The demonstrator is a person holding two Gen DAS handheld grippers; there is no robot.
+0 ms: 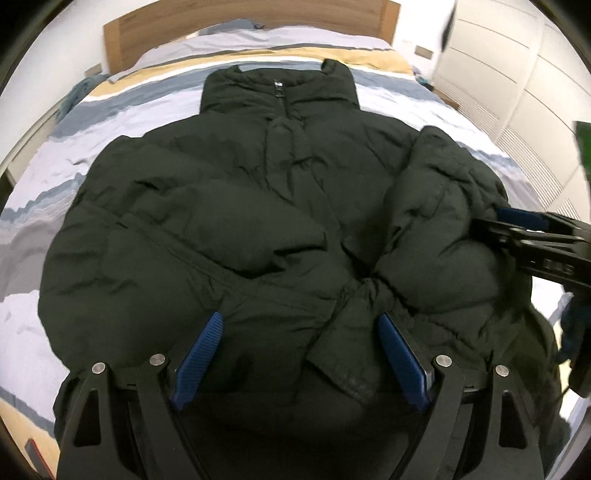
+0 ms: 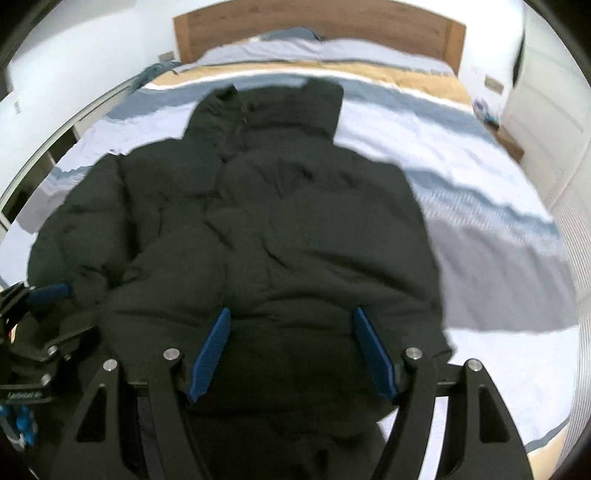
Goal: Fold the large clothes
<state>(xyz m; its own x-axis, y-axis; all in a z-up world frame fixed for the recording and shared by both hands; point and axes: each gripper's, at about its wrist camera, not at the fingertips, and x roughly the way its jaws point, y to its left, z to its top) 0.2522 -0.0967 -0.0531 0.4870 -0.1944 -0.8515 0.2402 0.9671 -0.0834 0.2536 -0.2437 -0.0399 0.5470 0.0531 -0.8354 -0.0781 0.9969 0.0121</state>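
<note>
Your left gripper [image 1: 299, 354] and right gripper [image 2: 291, 350] both have jaws spread, gripping nothing, at the hem of the puffer jacket [image 1: 258, 206] lying on the bed [image 1: 40, 158]; slick padding may slip when pinched, sleeves unfolding

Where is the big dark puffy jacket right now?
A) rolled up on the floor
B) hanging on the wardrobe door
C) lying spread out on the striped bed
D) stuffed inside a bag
C: the jacket lies spread out on the striped bedding, its collar toward the wooden headboard, with both open grippers, left gripper and right gripper, at its near hem.
</note>
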